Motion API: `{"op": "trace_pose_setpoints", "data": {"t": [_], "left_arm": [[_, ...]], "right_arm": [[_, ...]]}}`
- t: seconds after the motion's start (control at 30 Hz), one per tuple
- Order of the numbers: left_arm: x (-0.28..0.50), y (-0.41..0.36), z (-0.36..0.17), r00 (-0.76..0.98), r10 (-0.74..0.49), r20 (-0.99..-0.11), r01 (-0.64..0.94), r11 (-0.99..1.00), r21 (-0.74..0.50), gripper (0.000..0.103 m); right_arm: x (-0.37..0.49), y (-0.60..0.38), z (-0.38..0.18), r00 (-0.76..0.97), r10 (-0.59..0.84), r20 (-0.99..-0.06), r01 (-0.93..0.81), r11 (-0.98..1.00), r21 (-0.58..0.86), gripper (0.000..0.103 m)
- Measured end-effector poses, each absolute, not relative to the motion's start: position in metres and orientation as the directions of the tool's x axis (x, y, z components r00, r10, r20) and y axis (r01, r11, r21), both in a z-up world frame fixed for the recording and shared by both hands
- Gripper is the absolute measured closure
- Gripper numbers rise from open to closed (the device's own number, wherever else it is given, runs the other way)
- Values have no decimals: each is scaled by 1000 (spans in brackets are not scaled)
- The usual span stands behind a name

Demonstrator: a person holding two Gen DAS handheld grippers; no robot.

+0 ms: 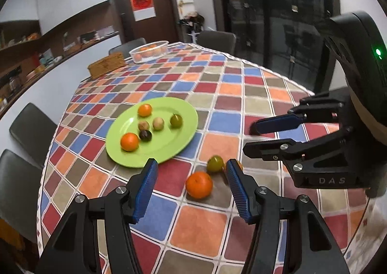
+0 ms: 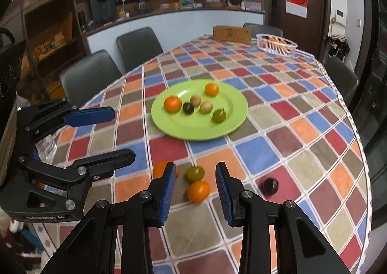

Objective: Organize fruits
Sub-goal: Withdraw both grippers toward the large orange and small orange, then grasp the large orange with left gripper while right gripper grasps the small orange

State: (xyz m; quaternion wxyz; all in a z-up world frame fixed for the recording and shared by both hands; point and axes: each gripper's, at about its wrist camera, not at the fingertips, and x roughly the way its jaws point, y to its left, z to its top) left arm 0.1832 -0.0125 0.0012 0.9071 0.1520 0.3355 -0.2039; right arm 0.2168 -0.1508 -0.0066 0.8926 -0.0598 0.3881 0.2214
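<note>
A small dark fruit (image 2: 270, 186) lying alone on a red square of the worktop (image 2: 302, 114) is shown only in the right wrist view, to the right of the right hand-held gripper (image 2: 195, 193). In the left wrist view that fruit is not seen; there the large orange (image 1: 199, 184) is shown in full, while in the right wrist view the same orange (image 2: 160, 169) is half hidden behind a blue finger pad.

Three loose fruits are gathered near the front of the worktop: the large orange, a green fruit (image 2: 195, 173) and a smaller orange (image 2: 198, 191), the last two touching or nearly so. The smaller orange (image 1: 239, 165) is mostly hidden behind a pad in the left view. The green plate (image 2: 232, 114) lies further in, well apart from the cluster, with bare checked cloth between. Two oranges, two pale brown fruits, one dark fruit and one green fruit with a stem are carried on it, spaced loosely, with free room along its near rim.

The left hand-held gripper (image 1: 191, 185) is held open above the large orange and grips nothing. The right hand-held gripper is likewise held open with nothing between its fingers, above the green fruit and smaller orange. The worktop's curved edge runs close on the right, past the dark fruit. A white basket (image 2: 277, 44) of oranges stands at the far end, beside a brown box (image 2: 231, 34).
</note>
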Motion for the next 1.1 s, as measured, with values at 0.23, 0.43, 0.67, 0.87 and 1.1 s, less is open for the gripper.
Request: {"op": "trace_pose_setpoints", "data": {"t": [0.23, 0.43, 0.67, 0.87, 1.1], "left_arm": [[184, -16, -23, 643, -293, -708, 532, 836, 137, 45], [194, -18, -42, 595, -301, -745, 573, 809, 131, 45], [208, -19, -59, 567, -299, -768, 588, 800, 123, 46], [217, -17, -68, 553, -298, -778, 582, 806, 105, 46], [228, -20, -78, 530, -301, -793, 579, 811, 79, 46]], "right_arm": [[215, -147, -32, 542, 336, -771, -460, 886, 63, 68], [222, -142, -53, 488, 323, -811, -474, 878, 65, 68], [233, -140, -70, 446, 322, -835, -481, 873, 79, 68], [242, -137, -78, 426, 322, -846, -490, 868, 84, 68], [252, -136, -83, 413, 334, -847, -496, 863, 99, 68]]}}
